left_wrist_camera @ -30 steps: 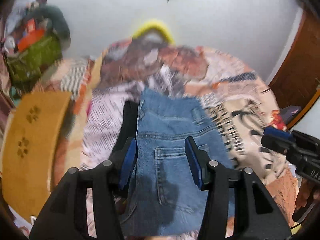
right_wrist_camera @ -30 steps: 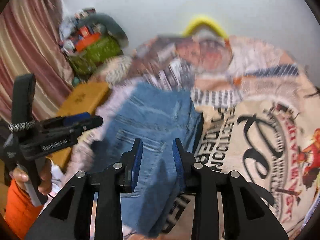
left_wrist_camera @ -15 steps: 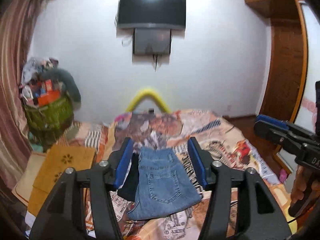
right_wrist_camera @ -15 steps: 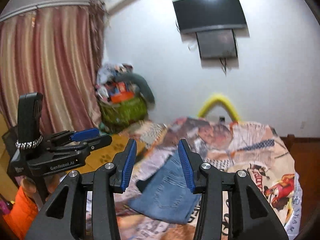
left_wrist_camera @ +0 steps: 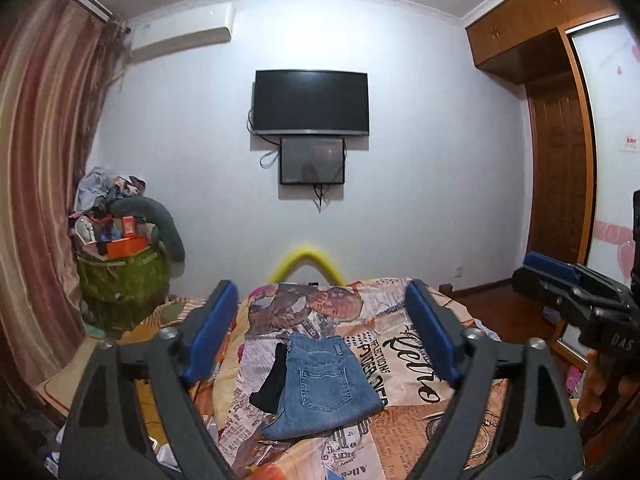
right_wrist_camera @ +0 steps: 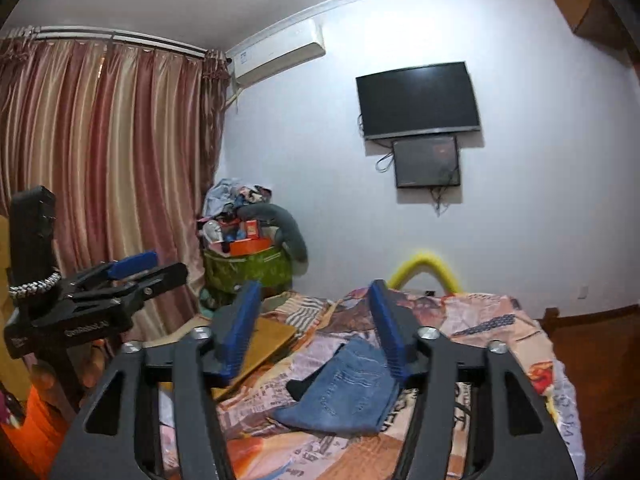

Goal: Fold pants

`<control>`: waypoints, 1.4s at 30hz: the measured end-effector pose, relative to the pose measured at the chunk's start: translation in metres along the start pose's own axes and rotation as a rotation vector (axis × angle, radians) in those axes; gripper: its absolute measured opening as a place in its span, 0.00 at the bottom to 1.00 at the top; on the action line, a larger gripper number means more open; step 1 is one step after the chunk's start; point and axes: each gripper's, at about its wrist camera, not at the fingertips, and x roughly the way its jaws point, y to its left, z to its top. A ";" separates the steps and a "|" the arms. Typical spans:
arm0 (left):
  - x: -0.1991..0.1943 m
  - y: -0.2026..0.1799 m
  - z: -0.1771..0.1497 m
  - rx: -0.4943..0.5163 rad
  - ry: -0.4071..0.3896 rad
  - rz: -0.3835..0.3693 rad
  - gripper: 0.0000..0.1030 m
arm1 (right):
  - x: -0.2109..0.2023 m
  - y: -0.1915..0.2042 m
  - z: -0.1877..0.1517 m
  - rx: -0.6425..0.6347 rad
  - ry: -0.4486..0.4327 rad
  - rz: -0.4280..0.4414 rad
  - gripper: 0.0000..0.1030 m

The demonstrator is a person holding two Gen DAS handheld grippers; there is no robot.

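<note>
The blue jeans (left_wrist_camera: 326, 388) lie folded into a compact rectangle on the bed's patterned sheet (left_wrist_camera: 400, 360), back pocket up; they also show in the right wrist view (right_wrist_camera: 344, 396). A black garment (left_wrist_camera: 270, 382) lies against their left edge. My left gripper (left_wrist_camera: 320, 332) is open and empty, raised well back from the bed. My right gripper (right_wrist_camera: 316, 324) is open and empty, also raised and apart from the jeans. Each gripper shows in the other's view, the left (right_wrist_camera: 132, 270) and the right (left_wrist_camera: 560, 276).
A green basket piled with clutter (left_wrist_camera: 120, 268) stands left of the bed by the striped curtain (right_wrist_camera: 100, 160). An orange board (right_wrist_camera: 264, 344) lies at the bed's left edge. A TV (left_wrist_camera: 311, 104) hangs on the far wall. A wooden door (left_wrist_camera: 556, 168) is right.
Both grippers have pulled up and back from just over the jeans and opened wider. The view now takes in the whole room; the jeans stay folded on the bed.
</note>
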 end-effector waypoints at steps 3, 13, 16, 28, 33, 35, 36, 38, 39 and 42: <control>-0.009 -0.003 -0.005 -0.021 -0.015 0.011 0.99 | -0.002 0.003 -0.003 0.000 0.004 -0.034 0.74; -0.019 -0.012 -0.017 -0.005 -0.005 0.008 1.00 | -0.010 0.004 -0.004 -0.001 -0.004 -0.090 0.99; -0.020 -0.013 -0.019 0.001 -0.004 0.008 1.00 | -0.012 0.004 -0.005 -0.001 -0.004 -0.088 0.99; -0.018 -0.015 -0.025 0.005 -0.001 -0.002 1.00 | -0.016 0.003 -0.015 -0.004 0.013 -0.103 0.99; -0.017 -0.013 -0.027 -0.004 0.002 -0.001 1.00 | -0.019 0.002 -0.017 0.000 0.016 -0.108 0.99; -0.016 -0.013 -0.027 -0.005 0.004 0.000 1.00 | -0.019 0.002 -0.017 0.000 0.016 -0.110 0.99; -0.016 -0.013 -0.027 -0.006 0.006 0.000 1.00 | -0.019 0.002 -0.017 0.000 0.016 -0.110 0.99; -0.016 -0.013 -0.027 -0.007 0.006 0.000 1.00 | -0.020 0.002 -0.017 0.000 0.016 -0.110 0.99; -0.016 -0.013 -0.027 -0.007 0.006 -0.001 1.00 | -0.020 0.002 -0.017 0.001 0.016 -0.109 0.99; -0.015 -0.014 -0.027 -0.008 0.008 -0.002 1.00 | -0.020 0.002 -0.016 0.002 0.015 -0.109 0.99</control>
